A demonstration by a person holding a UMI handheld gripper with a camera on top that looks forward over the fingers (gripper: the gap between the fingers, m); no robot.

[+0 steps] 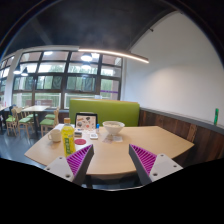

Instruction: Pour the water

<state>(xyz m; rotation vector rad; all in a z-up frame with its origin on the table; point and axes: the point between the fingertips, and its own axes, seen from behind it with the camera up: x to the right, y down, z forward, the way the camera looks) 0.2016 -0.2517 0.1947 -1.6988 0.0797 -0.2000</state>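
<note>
- gripper has its fingers spread wide, pink pads facing in, nothing between them
- just past them there's a wooden table
- yellow-green bottle standing upright beyond the left finger
- white bowl further back, green bench behind that

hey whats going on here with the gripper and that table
A person holds a gripper above a wooden table, fingers open and holding nothing. Beyond the fingers stand a yellow-green bottle and a white bowl, both untouched. Pouring has not begun. A green bench sits behind the table, in front of large windows.
</note>
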